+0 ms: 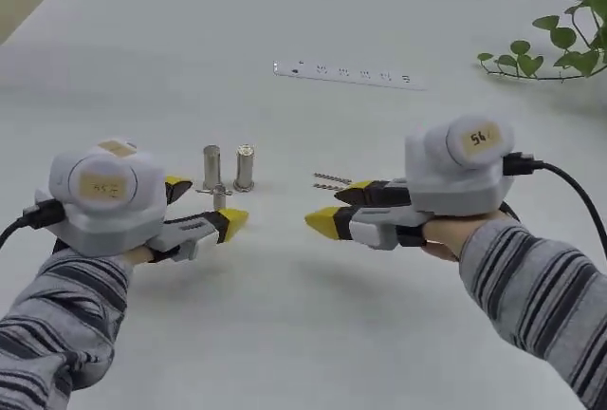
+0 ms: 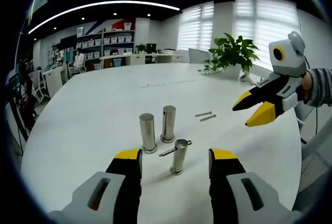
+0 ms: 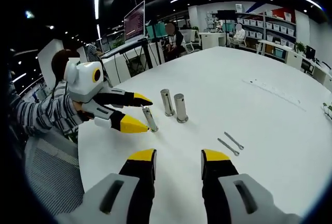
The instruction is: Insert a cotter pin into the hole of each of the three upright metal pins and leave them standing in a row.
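Note:
Two bare metal pins [image 1: 211,168] [image 1: 245,167] stand upright side by side on the white table [image 1: 285,315]. A third pin [image 2: 179,156] stands just in front of them with a cotter pin [image 2: 167,151] through its top hole. This third pin sits between the jaws of my left gripper [image 1: 209,201], which is open and not touching it. Two loose cotter pins [image 1: 332,182] lie flat on the table to the right. My right gripper [image 1: 337,204] hovers open beside them with nothing in its jaws.
A white power strip [image 1: 346,74] lies farther back on the table. A potted plant [image 1: 560,45] trails over the far right edge. Desks, shelves and seated people are beyond the table in the right gripper view.

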Demonstrator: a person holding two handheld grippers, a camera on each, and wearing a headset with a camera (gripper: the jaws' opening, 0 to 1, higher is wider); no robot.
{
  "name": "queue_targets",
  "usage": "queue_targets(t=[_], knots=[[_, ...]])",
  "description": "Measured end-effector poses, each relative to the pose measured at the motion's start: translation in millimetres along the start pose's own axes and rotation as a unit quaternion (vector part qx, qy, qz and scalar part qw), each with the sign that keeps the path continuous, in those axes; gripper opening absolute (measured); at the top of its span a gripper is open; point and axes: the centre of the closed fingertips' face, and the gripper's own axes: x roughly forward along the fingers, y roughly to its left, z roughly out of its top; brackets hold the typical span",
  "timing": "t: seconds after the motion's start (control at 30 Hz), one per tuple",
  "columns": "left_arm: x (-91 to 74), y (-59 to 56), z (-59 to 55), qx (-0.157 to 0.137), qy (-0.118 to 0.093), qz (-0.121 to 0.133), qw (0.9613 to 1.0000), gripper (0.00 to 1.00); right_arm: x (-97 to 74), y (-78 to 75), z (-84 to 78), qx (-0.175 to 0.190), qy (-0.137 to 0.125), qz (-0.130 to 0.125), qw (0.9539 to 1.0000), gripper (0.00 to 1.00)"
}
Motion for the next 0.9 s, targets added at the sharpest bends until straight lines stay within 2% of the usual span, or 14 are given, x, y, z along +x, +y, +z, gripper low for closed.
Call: queue_targets(t=[0.13,0.3,0.47,0.5,0.6,0.73,0.9], knots=[[-4.8,-1.0,1.6,0.005,0.002,0.004,1.0000,0.56,6.3,-4.3,11.6,0.010,-0.017,0.001,0.9998,0.31],[-9.6,0.7,2.4,0.009,0.003,0.008,0.9999,0.59,18.6,-7.6,26.0,-0.007,-0.038,0.003,0.9992,0.33],[-19.1,-1.2,8.6,0.007,-0.007,0.007,0.9999,0.66,32.1,-6.0,36.1,-0.009,-0.047,0.008,0.9988,0.33],[-20.2,-1.6,9.8,0.009,-0.009,0.007,0.9999,0.66,38.8,-11.3,41.3,-0.003,-0.051,0.012,0.9986,0.33],[-24.4,-2.3,11.8,0.010,-0.012,0.008,0.9998,0.68,48.6,-6.4,45.5,-0.001,-0.053,0.017,0.9985,0.33],[-30.3,-5.1,9.9,0.015,-0.007,0.010,0.9998,0.70,63.2,1.1,47.3,0.004,-0.054,0.025,0.9982,0.33],[-33.5,-6.3,10.1,0.012,-0.008,0.010,0.9998,0.73,78.9,2.7,51.2,0.020,-0.061,0.027,0.9976,0.31]])
